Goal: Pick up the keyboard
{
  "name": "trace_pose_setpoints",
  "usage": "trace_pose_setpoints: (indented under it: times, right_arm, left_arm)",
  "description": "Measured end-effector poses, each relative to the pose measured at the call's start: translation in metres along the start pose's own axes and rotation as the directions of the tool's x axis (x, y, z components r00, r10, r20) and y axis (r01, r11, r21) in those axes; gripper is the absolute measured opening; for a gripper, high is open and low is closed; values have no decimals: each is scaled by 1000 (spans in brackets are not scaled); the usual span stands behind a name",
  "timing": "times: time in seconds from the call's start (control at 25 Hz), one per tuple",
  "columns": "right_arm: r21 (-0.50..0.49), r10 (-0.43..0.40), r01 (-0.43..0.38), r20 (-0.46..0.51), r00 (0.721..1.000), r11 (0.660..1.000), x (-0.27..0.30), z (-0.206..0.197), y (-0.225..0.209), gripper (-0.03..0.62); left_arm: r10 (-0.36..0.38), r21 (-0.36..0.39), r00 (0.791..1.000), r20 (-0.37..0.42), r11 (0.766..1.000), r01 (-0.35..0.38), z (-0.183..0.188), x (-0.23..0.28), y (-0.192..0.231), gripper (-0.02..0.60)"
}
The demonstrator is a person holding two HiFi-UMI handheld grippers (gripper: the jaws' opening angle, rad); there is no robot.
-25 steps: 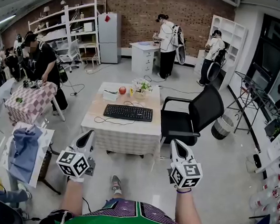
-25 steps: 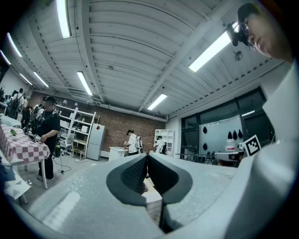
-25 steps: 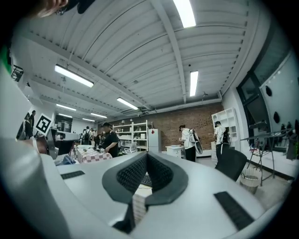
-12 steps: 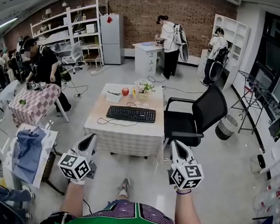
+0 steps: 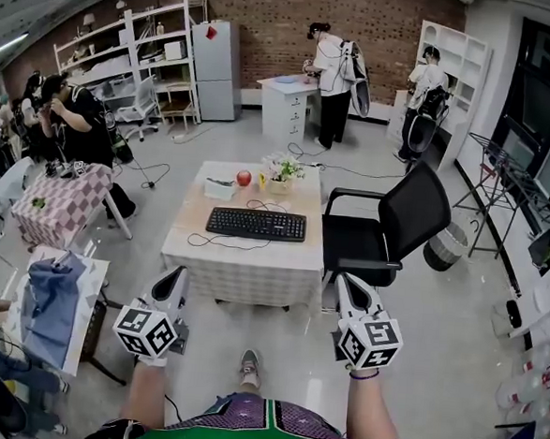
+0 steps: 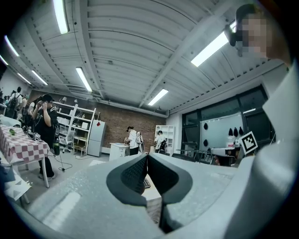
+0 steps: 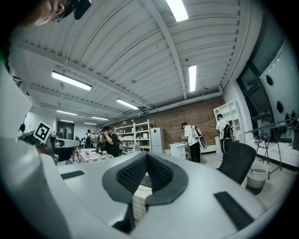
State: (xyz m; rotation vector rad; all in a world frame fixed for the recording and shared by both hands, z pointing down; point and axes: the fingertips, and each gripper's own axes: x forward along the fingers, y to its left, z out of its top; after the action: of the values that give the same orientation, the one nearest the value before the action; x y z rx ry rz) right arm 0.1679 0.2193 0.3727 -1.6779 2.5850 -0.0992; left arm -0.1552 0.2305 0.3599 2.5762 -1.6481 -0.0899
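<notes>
Roughly, the cloth-covered table [image 5: 244,263] is in full sight only from the head view. In both gripper views the jaws block nearly all of it, leaving a sliver of cloth and a strip of the black keyboard [image 5: 256,224] in the notch under the pads. The black office chair [image 5: 387,222] sits at the table's right, its lower part hidden behind the seat. The keyboard lies flat mid-table, long side across, and its cable [image 5: 208,240] loops off the left end toward the near edge. Far edge: a small flower pot [image 5: 280,171], a pale box [image 5: 218,187] too small to identify, and a red apple [image 5: 243,177]. Left gripper [image 5: 174,277] and right gripper [image 5: 346,286] hang close to the person, well short of the table's near edge, pointing at it. Both have jaws pressed together, nothing between them, touching nothing.
</notes>
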Motion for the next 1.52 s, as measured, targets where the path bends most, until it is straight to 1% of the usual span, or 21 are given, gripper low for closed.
trace_pose_setpoints:
  times: [0.16,0.32,0.36,0.48,0.8,0.92,1.04,1.12,1.28,1.52]
  right_arm:
    - [-7,-1,1,-3,1000,1000,25,7,-8,0]
    - [-15,5,-5,-6,1000,1000,56,13,-15,0]
    - [-19,8,-8,-6,1000,1000,65,16,-17,0]
    - [-30,16,-16,-2,1000,999,93,23,-22,0]
    - [-30,24,-24,21,999,999,182,41,-29,0]
    - [-31,15,-13,35,999,999,208,45,-31,0]
    - [-33,-2,4,66,998,999,234,52,-32,0]
    - [-42,-11,14,75,997,999,249,57,-33,0]
    - [-59,-12,16,64,998,998,284,56,-25,1]
    - [-88,-6,10,41,999,996,327,52,-11,1]
  left_arm:
    - [-14,-10,1000,-5,1000,14,1,27,11,18]
    - [-46,-103,999,20,994,48,7,55,25,18]
    - [-40,-101,999,23,994,42,9,62,30,18]
    - [-18,-51,1000,12,999,18,12,86,45,18]
    - [-41,-11,999,0,999,41,29,161,93,18]
    - [-48,-12,999,5,999,48,35,185,114,18]
    - [-50,-2,999,1,999,50,36,205,136,18]
    - [-52,-9,999,2,999,52,36,218,149,18]
    - [-58,-21,998,11,998,58,37,239,176,18]
    - [-75,-40,997,6,996,75,29,265,212,18]
